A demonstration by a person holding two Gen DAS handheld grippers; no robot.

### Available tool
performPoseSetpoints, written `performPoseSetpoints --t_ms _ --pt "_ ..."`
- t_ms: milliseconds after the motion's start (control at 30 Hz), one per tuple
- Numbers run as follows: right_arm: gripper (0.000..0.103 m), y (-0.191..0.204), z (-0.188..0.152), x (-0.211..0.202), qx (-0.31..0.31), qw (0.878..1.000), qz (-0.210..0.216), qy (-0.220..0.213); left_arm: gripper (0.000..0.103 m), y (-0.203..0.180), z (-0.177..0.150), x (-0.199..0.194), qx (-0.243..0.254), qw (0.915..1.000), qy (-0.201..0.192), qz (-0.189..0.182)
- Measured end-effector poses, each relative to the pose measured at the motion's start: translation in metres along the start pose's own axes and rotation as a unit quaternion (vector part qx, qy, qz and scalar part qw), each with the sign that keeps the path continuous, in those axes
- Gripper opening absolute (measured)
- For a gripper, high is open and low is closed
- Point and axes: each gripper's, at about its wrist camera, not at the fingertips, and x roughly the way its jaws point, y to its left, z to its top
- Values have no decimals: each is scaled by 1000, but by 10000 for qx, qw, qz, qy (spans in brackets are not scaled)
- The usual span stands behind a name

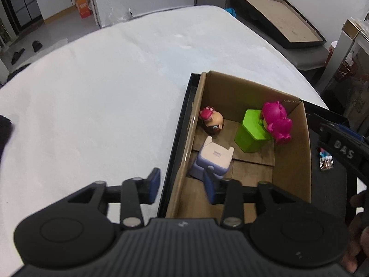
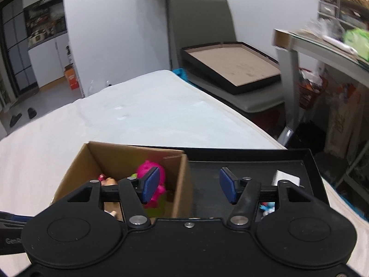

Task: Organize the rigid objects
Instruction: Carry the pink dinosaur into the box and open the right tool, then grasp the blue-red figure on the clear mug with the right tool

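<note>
Both wrist views close above, sharing cardboard box (image 1: pixel 242 138) (image 2: pixel 129 159).

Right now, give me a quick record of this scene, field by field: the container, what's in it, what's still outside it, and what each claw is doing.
container: cardboard box, standing in a black tray
inside box: pink bear figure, green block, small doll figure, lavender toy stool
outside box: small blue-and-white trinket on the tray
left claw: open, empty, over the box's left wall
right claw: open, empty, above box and tray
</note>
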Motion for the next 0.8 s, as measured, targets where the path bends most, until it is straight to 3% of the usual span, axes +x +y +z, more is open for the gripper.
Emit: performPoseSetpoints --t_ms 367,567,800 --pt "58 -59 -9 10 574 9978 -136 285 60 -23 -1 -4 62 9980 -95 629" --pt "67 -84 -21 25 766 9953 -195 554 68 -44 2 -8 208 9950 -189 959" --pt "77 -104 -33 39 919 9926 -168 777 69 -66 6 -9 340 9922 -193 1183"
